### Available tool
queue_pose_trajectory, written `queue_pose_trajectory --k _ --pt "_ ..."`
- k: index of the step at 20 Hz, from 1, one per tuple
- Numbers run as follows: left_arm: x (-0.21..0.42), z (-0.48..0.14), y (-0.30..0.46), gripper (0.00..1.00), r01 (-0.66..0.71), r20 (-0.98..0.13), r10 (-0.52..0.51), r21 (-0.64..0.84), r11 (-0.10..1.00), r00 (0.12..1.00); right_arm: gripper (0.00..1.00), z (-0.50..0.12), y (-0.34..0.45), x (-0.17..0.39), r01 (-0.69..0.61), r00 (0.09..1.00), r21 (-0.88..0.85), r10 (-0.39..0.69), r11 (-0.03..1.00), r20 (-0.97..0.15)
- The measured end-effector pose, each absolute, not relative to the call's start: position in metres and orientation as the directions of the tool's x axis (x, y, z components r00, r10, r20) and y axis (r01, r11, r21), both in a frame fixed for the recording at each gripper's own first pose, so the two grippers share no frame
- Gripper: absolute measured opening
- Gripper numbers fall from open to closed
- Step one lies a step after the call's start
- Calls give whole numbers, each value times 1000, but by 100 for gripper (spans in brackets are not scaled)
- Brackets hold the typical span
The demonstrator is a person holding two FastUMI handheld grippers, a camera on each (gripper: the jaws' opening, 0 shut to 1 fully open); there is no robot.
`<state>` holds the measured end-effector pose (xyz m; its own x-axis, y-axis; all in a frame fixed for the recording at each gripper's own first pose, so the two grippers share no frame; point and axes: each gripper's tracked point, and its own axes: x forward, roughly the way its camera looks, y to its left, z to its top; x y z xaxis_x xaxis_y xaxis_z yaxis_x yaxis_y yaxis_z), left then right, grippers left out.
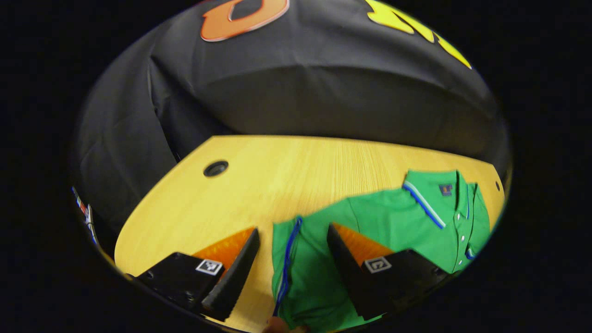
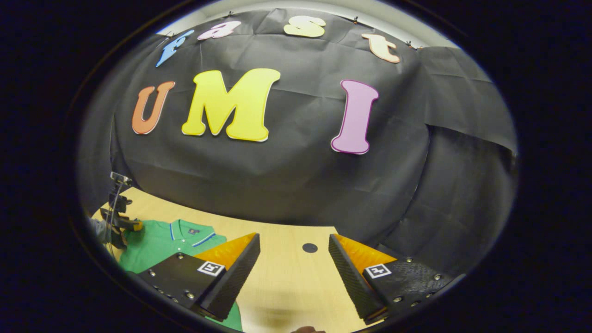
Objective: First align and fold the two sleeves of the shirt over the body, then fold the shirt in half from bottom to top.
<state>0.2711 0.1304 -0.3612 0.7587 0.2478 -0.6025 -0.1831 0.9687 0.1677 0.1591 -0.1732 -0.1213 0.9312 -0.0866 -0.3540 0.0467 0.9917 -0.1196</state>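
Observation:
A green polo shirt (image 1: pixel 393 217) with blue and white trim lies flat on the wooden table (image 1: pixel 259 185), collar (image 1: pixel 434 199) toward the far right in the left gripper view. Its blue-edged sleeve (image 1: pixel 289 259) lies between the fingers of my left gripper (image 1: pixel 292 230), which is open and low over the cloth; one finger (image 1: pixel 347 263) covers part of the shirt body. In the right gripper view, my right gripper (image 2: pixel 293 237) is open over bare table (image 2: pixel 286 277). The shirt (image 2: pixel 157 243) lies to its lower left, and beyond it the left gripper (image 2: pixel 119 222) shows.
A round cable hole (image 1: pixel 216 168) is set in the tabletop left of the shirt, and another hole (image 2: pixel 310 247) lies ahead of the right gripper. The black cloth wall (image 2: pixel 296 175) rises just behind the table's far edge.

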Motion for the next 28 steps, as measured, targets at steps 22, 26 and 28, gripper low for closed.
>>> queue_pose_trajectory --k 22,26,28 --pt "271 -314 65 5 -107 -577 167 137 985 799 94 -131 -169 147 54 912 -109 -93 993 -400" --pt "266 -302 43 5 -84 -572 128 103 991 810 94 -131 -164 145 51 913 -103 -88 993 -398" --pt "264 -295 34 5 -77 -564 114 90 993 818 94 -130 -164 143 56 912 -96 -90 994 -400"
